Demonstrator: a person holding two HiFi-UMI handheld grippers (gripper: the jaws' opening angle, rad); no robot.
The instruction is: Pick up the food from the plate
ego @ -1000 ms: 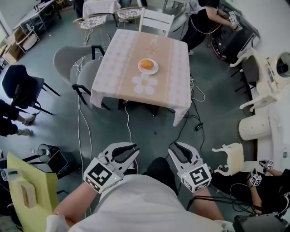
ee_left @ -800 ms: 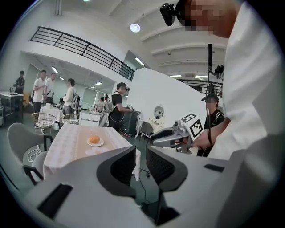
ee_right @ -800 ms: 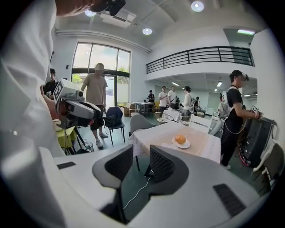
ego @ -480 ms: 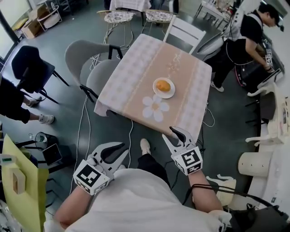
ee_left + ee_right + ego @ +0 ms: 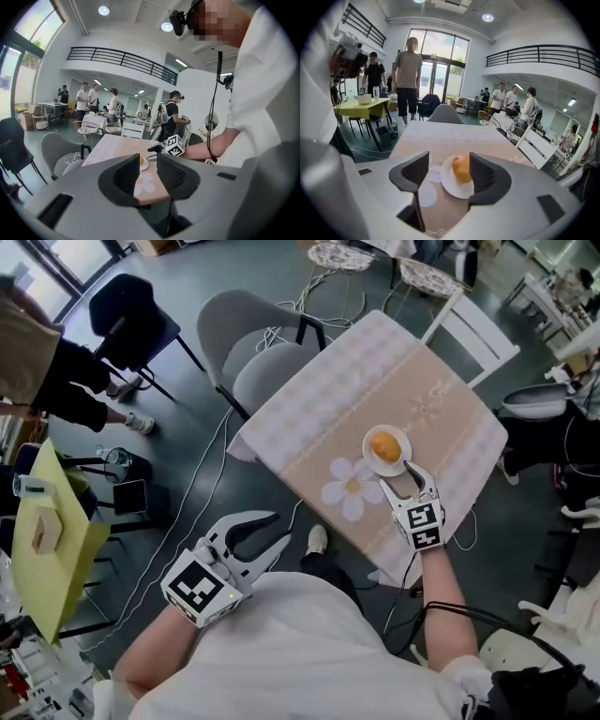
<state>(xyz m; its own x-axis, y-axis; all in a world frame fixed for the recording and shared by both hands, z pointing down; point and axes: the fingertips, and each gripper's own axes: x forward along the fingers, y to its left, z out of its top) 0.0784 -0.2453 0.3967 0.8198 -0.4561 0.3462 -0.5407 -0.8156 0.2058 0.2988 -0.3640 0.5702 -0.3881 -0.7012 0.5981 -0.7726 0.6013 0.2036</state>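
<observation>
An orange bun (image 5: 384, 444) (image 5: 461, 168) lies on a small white plate (image 5: 401, 463) (image 5: 449, 185) on the pink-and-tan clothed table (image 5: 309, 418). My right gripper (image 5: 405, 476) (image 5: 447, 174) reaches over the table's near side, just short of the plate; its jaws are opening, with nothing between them. My left gripper (image 5: 270, 529) (image 5: 142, 172) hangs off the table near my body, low at the left. Its jaws are opening too and are empty. The bun (image 5: 141, 161) shows far off between the left jaws.
A white flower mat (image 5: 349, 489) lies beside the plate. Two grey chairs (image 5: 251, 334) stand at the table's left, a white chair (image 5: 472, 322) at its far end. Cables trail on the floor. A yellow-green table (image 5: 39, 538) is at my left; people stand around the room.
I have walked up to the table. My right gripper has reached forward over the table's edge toward the plate. Both grippers' jaws stand wider than before.
</observation>
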